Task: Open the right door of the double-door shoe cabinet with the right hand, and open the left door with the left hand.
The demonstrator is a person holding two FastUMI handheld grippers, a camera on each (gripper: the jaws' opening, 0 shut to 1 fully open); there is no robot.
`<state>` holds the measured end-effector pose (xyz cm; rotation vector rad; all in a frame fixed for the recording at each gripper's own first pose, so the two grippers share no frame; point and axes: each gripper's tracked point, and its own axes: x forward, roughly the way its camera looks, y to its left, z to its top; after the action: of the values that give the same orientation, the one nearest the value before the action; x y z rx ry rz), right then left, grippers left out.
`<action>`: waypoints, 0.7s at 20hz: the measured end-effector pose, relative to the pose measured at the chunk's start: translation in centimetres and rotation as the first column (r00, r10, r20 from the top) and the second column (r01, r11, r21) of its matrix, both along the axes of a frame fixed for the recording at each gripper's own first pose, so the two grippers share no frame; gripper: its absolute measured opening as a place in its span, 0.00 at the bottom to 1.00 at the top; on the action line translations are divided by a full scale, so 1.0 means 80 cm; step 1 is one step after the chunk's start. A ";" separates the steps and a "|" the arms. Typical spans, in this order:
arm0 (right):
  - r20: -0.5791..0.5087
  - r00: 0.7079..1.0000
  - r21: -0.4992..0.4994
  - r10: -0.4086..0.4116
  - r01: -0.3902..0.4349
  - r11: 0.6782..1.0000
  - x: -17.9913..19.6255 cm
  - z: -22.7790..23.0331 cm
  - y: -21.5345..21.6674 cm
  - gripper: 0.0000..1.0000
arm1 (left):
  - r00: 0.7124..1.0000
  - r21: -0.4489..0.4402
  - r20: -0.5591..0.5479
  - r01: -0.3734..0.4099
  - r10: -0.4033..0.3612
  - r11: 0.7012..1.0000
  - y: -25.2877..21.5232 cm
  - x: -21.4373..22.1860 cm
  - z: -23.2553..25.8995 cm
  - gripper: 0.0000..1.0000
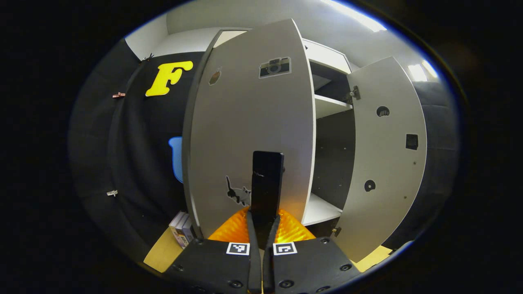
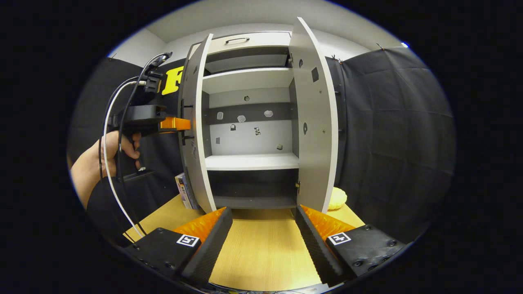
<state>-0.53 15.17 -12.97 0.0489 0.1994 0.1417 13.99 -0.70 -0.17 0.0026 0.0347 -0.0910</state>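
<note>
The grey shoe cabinet [image 2: 249,161] stands on a wooden table with both doors swung out. In the left gripper view the left door [image 1: 245,122] is close in front of me, and my left gripper [image 1: 264,216] is shut on its black upright handle [image 1: 267,175]. The right door [image 1: 388,155] hangs wide open farther off. In the right gripper view a hand holds the left gripper [image 2: 179,123] against the left door [image 2: 195,134]. My right gripper [image 2: 263,218] is open, back from the cabinet over the table, apart from the right door [image 2: 314,122].
Bare shelves show inside the cabinet, with a drawer [image 2: 237,41] on top. Several books [image 2: 184,190] lean by the cabinet's left side. A yellow soft thing [image 2: 337,198] lies behind the right door. The wooden table [image 2: 261,249] stretches in front; black cloth walls surround.
</note>
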 end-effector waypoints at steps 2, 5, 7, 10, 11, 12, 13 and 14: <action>0.000 1.000 -0.002 -0.003 0.003 1.000 -0.003 -0.001 0.007 0.98 | 1.000 -0.009 0.001 -0.012 0.012 1.000 0.016 -0.012 0.000 0.07; -0.008 1.000 -0.006 0.002 -0.002 1.000 -0.004 -0.005 0.015 0.98 | 0.999 -0.015 0.006 -0.046 0.046 0.999 0.043 -0.031 0.002 0.07; -0.007 1.000 0.000 0.006 -0.006 1.000 -0.012 -0.006 0.030 0.98 | 0.998 0.006 0.014 -0.064 0.064 0.998 0.055 -0.042 -0.001 0.06; -0.012 1.000 -0.004 0.015 -0.015 1.000 -0.012 -0.011 0.037 0.98 | 0.996 0.009 0.034 -0.088 0.088 0.996 0.083 -0.050 0.002 0.06; -0.015 1.000 -0.006 0.017 -0.018 1.000 -0.011 -0.013 0.039 0.98 | 0.994 0.014 0.040 -0.098 0.097 0.995 0.092 -0.053 0.002 0.05; -0.017 1.000 -0.007 0.019 -0.019 1.000 -0.010 -0.015 0.041 0.98 | 0.993 0.015 0.042 -0.110 0.109 0.994 0.102 -0.055 0.001 0.05; -0.017 1.000 -0.008 0.019 -0.019 1.000 -0.011 -0.015 0.042 0.98 | 0.992 0.016 0.044 -0.123 0.122 0.992 0.114 -0.058 0.001 0.06; -0.015 1.000 -0.010 0.018 -0.018 1.000 -0.011 -0.014 0.042 0.98 | 0.990 0.016 0.045 -0.138 0.137 0.990 0.127 -0.060 0.001 0.06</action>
<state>-1.41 18.50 -14.08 0.0386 0.2158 0.1579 9.22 9.44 -0.11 0.0214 -0.0081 0.0474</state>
